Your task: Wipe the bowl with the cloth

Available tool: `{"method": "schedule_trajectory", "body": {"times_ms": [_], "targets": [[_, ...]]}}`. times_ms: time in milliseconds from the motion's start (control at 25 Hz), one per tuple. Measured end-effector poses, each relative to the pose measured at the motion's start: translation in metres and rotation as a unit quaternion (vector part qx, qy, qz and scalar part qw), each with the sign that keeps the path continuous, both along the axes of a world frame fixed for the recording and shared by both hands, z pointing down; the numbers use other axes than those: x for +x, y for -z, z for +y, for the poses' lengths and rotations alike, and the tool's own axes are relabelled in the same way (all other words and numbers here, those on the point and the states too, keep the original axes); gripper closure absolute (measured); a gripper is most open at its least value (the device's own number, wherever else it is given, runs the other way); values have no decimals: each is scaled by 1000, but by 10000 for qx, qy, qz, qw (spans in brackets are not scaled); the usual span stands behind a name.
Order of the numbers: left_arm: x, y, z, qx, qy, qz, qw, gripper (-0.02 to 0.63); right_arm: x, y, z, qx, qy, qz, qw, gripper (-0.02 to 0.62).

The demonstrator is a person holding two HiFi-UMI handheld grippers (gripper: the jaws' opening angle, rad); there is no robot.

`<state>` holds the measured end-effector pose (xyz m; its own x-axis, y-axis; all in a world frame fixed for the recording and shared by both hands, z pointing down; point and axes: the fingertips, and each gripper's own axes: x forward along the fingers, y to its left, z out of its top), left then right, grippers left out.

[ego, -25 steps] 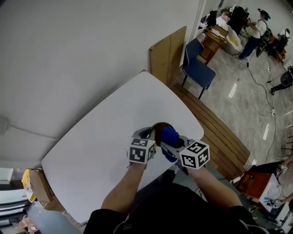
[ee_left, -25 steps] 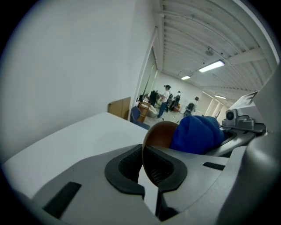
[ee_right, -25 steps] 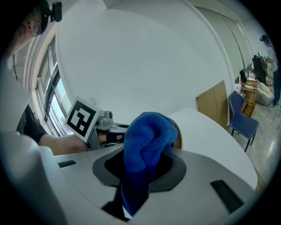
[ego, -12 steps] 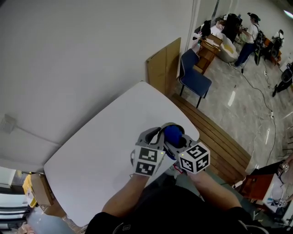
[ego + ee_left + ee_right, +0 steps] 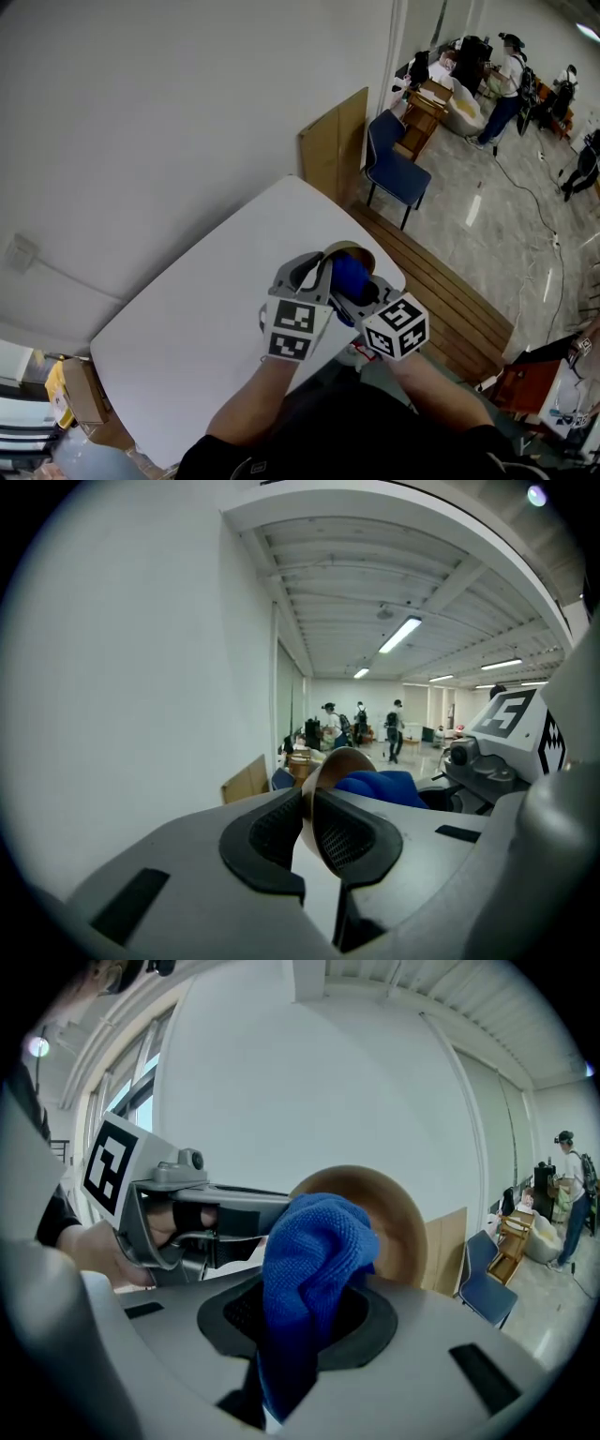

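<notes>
Above the white table (image 5: 187,309), the left gripper (image 5: 307,829) pinched the wooden bowl (image 5: 398,1218) by its rim; its jaws had just been opening slightly, rim between the pads. The bowl's hollow faced the right gripper (image 5: 300,1321), which was clamped on the blue cloth (image 5: 314,1251) bunched at the hollow, centre frame.

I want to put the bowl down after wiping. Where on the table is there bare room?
The white table is bare from its far corner by the wooden board down to the left edge. Only the near right corner is crowded, where the bowl and cloth are held.
</notes>
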<state>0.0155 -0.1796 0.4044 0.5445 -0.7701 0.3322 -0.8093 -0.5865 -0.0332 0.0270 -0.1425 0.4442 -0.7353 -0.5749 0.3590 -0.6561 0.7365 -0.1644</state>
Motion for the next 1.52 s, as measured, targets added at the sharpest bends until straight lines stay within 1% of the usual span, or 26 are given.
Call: {"method": "schedule_trajectory", "body": {"times_ms": [160, 320, 480, 640, 800, 880, 1040, 1120, 1320, 1400, 1520], "targets": [[-20, 10, -5, 113, 207, 56, 9997, 565, 5, 9, -4, 179, -95, 50, 9998, 505], [-37, 19, -6, 197, 371, 95, 9991, 563, 22, 21, -7, 325, -302, 18, 9990, 505], [-42, 26, 0, 143, 293, 300, 9990, 563, 37, 41, -8, 504, -443, -117, 9977, 505], [-54, 37, 9, 183, 260, 401, 9987, 569, 47, 66, -8, 930, -544, -71, 9942, 505], [-64, 49, 14, 172, 187, 690, 9973, 586, 57, 85, -13, 1255, -644, 0, 9900, 505], [-67, 55, 18, 187, 178, 820, 9963, 586, 56, 89, -11, 1339, -522, 41, 9896, 505], [-63, 67, 23, 293, 166, 863, 9957, 586, 29, 87, 11, 1425, 167, 71, 9896, 505], [-62, 74, 22, 381, 179, 836, 9956, 586, 15, 83, 21, 1495, 424, 154, 9877, 506], [-58, 90, 22, 585, 154, 772, 9952, 578, 3, 82, 37, 1889, 868, 530, 9767, 506], [-58, 95, 21, 636, 157, 832, 9944, 577, 0, 84, 41, 2005, 980, 637, 9727, 505], [-60, 104, 19, 712, 190, 982, 9924, 577, -5, 86, 50, 2047, 1214, 719, 9686, 505]]}}
